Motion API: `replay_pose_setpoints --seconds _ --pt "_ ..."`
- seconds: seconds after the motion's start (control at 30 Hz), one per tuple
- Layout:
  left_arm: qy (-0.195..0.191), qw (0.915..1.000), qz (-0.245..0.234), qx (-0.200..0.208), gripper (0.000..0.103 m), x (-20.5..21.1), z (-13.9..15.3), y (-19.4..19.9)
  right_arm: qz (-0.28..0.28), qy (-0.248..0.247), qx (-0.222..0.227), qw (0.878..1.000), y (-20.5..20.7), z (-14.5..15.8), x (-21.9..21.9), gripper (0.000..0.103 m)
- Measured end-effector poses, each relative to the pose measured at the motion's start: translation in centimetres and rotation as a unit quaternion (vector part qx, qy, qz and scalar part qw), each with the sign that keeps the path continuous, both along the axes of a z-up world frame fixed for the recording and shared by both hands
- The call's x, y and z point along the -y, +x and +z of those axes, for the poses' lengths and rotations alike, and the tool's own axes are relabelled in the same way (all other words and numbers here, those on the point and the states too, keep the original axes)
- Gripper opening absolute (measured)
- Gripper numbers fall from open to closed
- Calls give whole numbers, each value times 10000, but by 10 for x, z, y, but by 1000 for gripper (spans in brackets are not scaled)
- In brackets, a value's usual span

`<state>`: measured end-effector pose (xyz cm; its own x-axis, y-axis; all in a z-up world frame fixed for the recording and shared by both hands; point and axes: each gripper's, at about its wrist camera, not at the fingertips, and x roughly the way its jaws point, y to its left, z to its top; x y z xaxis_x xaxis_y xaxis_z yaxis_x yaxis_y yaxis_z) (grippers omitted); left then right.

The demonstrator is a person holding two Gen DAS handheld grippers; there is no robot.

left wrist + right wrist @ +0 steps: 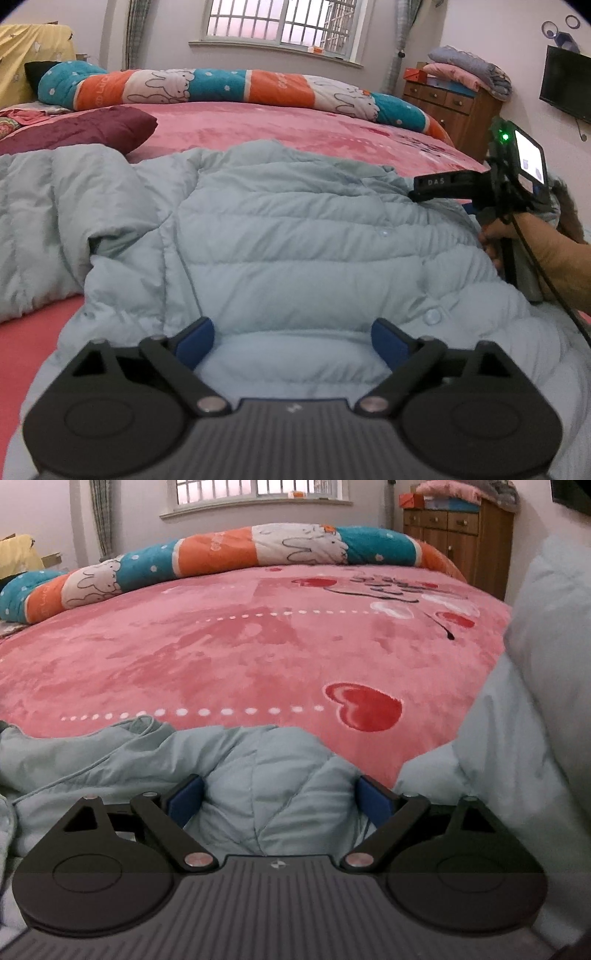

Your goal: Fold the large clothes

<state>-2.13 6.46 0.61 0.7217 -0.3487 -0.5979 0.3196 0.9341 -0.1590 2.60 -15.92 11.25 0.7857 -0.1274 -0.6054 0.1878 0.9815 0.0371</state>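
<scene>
A pale blue quilted down jacket (295, 229) lies spread on the pink bed. In the left wrist view my left gripper (293, 341) hovers low over its near part, open wide, its blue pads (195, 343) apart with only flat fabric beneath them. A hand holds my right gripper (419, 190) at the jacket's right edge. In the right wrist view the right gripper (279, 799) stands open wide, and a puffy fold of the jacket (273, 775) bulges between its blue pads (373, 799). More of the jacket rises at the right of that view.
The pink plush blanket (240, 646) with red hearts covers the bed. A rolled orange, teal and white quilt (229, 88) lies along the far side, and a maroon pillow (92, 125) sits left. A wooden dresser (454, 107) with folded bedding stands beyond the bed's right corner.
</scene>
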Motion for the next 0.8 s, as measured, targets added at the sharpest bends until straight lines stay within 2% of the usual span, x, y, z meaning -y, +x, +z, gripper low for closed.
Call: replay_pose_setpoints --seconds 0.13,0.2,0.27,0.4,0.47,0.53,0.57,0.67,0.8 --pt "-21 10000 -25 -8 95 0 0 1 -78 -113 62 9999 -14 12 -4 103" --pt "-42 10000 -33 -11 95 -1 0 2 19 -159 280 9995 -32 28 -11 103" --pt "-59 10000 -38 -19 96 -1 1 2 17 -230 541 9983 -62 47 -17 103" --pt "-47 10000 -32 -33 96 0 2 3 7 7 891 9960 -131 76 -14 103" --pt "-39 10000 -18 -35 96 0 3 3 -224 88 1071 9940 -165 83 -5 103" --pt "-54 10000 -19 -53 98 -1 4 3 -580 471 1221 9897 -198 87 17 103" --pt "-84 9999 -32 -78 98 -1 6 3 -826 709 1280 9858 -211 87 31 103" --pt "-256 9996 -9 -96 99 -7 8 4 -1637 1503 1524 9630 -247 87 79 103" --pt "-400 9991 -46 -137 101 -9 6 5 -2419 2190 1750 9289 -271 79 136 103"
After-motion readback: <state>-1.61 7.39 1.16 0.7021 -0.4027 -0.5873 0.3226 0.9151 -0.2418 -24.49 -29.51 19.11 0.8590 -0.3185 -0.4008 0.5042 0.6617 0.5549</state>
